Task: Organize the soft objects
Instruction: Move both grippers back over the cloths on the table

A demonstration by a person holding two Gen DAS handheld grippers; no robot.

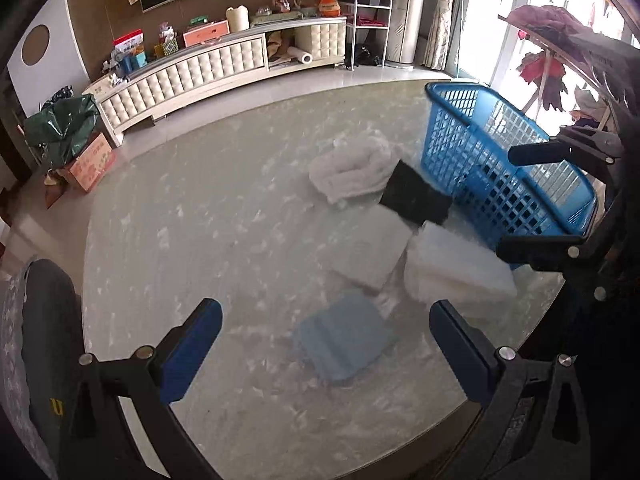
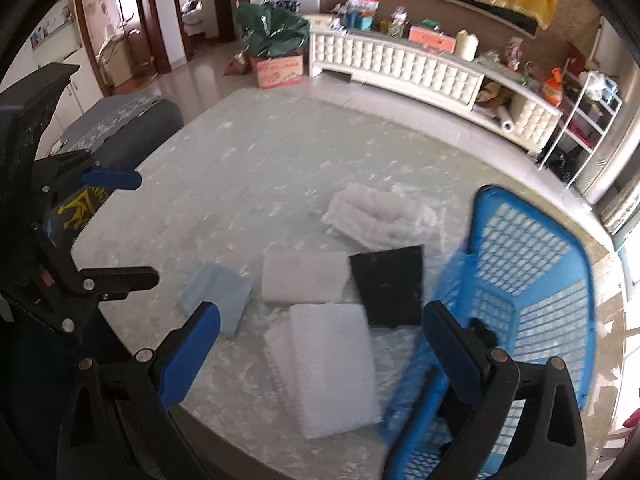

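Here, low in the left wrist view, my left gripper (image 1: 326,344) hangs wide and empty over the light blue cloth (image 1: 344,340), apparently lined up for the first pick. Center-right lie the white pads (image 1: 460,268), black cloth (image 1: 416,196) and fluffy towel (image 1: 352,170), clustered beside the blue basket (image 1: 500,160) for short carries. My right gripper (image 2: 322,350) also gapes empty.
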